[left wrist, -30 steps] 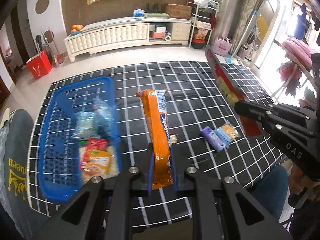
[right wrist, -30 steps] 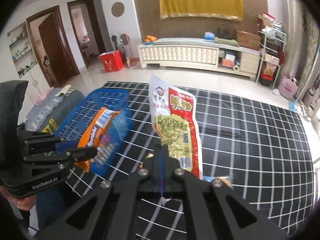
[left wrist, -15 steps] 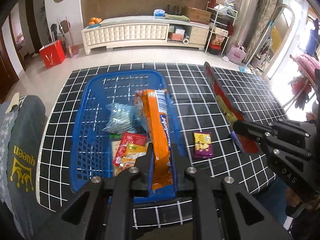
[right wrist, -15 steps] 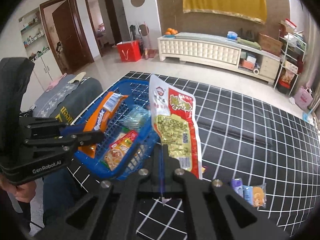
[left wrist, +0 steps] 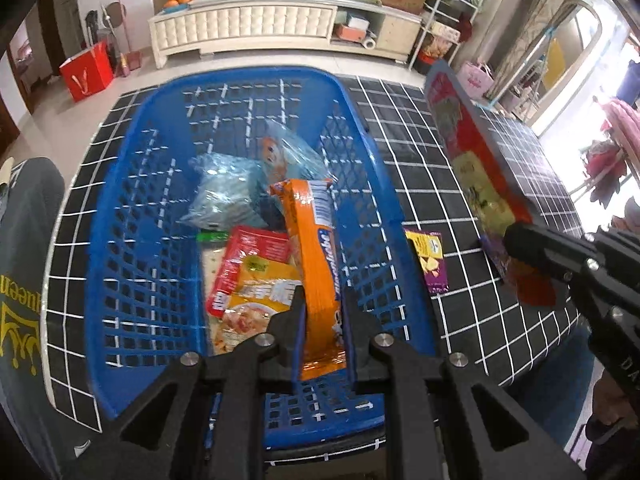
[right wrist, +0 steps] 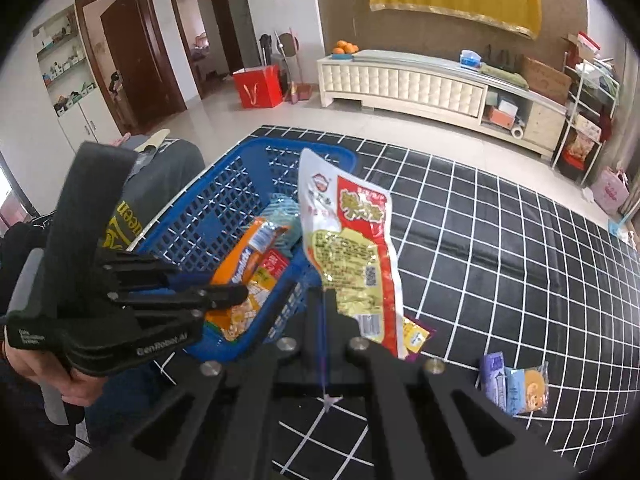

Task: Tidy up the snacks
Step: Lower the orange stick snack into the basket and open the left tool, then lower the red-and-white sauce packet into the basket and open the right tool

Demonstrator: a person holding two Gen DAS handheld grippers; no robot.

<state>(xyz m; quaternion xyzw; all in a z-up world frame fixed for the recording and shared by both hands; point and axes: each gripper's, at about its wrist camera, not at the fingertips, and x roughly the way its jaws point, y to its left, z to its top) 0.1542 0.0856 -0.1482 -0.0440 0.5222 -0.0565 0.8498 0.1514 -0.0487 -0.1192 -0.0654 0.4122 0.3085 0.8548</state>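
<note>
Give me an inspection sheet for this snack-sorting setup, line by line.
Surface: black cloth with a white grid, laid flat.
Job's things: blue basket holds clear blue bags and a red-yellow pouch; small purple packet lies beside the basket; blue-wrapped biscuit packs lie apart on the cloth.
Clutter: nothing seen.
Grippers: left claw shut on orange biscuit pack above the basket; right claw shut on red-white pouch.
Cables: nothing seen.
Surroundings: white cabinet, red bag, dark cushion.
</note>
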